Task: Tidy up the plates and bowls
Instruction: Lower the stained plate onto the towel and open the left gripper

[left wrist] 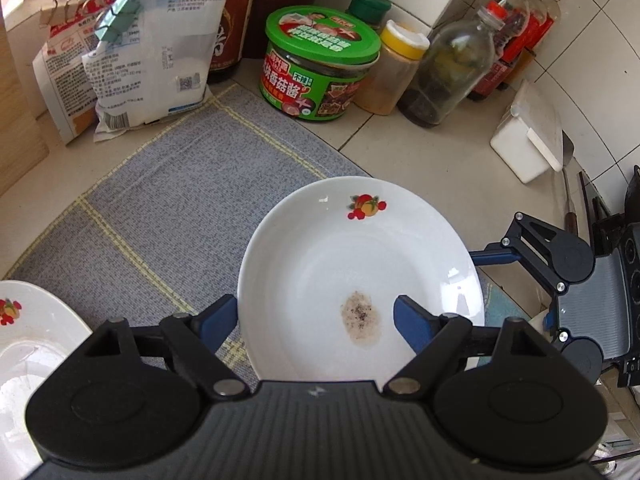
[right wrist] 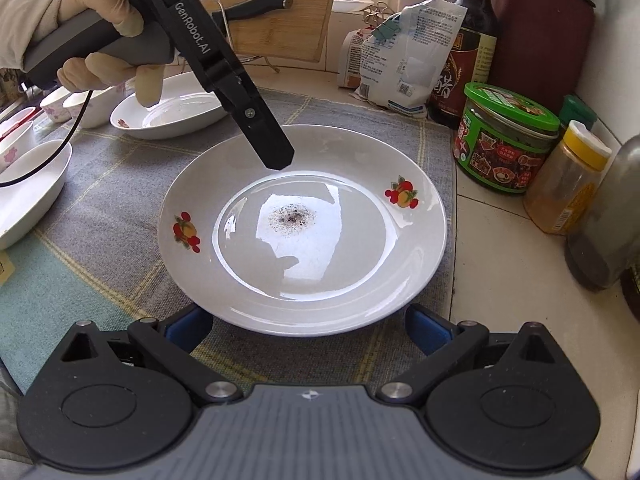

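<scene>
Plate [right wrist: 304,276]: round glossy white (speckled centre) | mat [right wrist: 100,208]: woven grey | both claws: wide, empty

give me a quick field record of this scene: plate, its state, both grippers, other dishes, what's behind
plate: white plate with fruit prints, flat on the grey checked mat
plate state: dark speckled residue at its centre
left gripper: open, above the plate, not gripping it
right gripper: open, at the plate's near rim, nothing held
other dishes: white bowls at the mat's left
behind: green-lidded jar, yellow-capped spice jar, dark sauce bottle, clipped bag
</scene>
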{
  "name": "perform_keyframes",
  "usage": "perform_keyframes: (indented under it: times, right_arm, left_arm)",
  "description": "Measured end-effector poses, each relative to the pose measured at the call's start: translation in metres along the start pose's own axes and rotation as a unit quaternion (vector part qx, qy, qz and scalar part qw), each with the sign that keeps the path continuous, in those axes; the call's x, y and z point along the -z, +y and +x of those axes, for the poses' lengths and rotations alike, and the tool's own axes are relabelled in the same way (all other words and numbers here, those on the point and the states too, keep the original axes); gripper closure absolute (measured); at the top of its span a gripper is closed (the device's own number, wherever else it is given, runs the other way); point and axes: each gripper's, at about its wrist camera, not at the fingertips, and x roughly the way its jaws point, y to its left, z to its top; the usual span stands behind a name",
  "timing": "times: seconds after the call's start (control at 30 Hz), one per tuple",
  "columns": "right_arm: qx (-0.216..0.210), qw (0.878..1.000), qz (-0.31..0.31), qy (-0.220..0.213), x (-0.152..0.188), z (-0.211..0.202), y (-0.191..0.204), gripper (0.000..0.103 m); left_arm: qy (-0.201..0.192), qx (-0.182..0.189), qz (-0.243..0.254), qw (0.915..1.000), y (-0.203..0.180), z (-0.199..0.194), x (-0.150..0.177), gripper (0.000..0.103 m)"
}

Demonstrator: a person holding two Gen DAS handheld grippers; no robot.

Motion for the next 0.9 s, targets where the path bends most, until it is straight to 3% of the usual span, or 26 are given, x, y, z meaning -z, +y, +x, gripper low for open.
perform_keyframes:
  times: [0.2,0.4,0.6,0.73,0.9]
  right_arm:
    - [0.029,0.999,0.041,-0.009,0.006,-0.014,0.008,0.000]
    - [0.057,0.996,0.063,-0.031,0.009,-0.034,0.018,0.000]
    - [0.097,0.993,0.035,-0.058,0.008,-0.048,0.040,0.000]
    - [0.076,0.992,0.040,-0.094,0.006,-0.056,0.048,0.000]
    - [0.046,0.993,0.020,-0.107,-0.002,-0.054,0.069,0.000]
  left_arm:
    - [-0.048,-0.025,0.028,0.9981,-0.018,-0.027,0.013,0.018]
    - [-0.113,-0.067,0.071,0.9888,-0.051,-0.059,0.039,0.014]
    - [-0.154,-0.091,0.055,0.9822,-0.079,-0.093,0.076,0.011]
    - [-0.177,-0.117,0.037,0.9766,-0.094,-0.111,0.104,0.010]
    - [-0.203,-0.147,-0.005,0.9681,-0.106,-0.122,0.141,0.010]
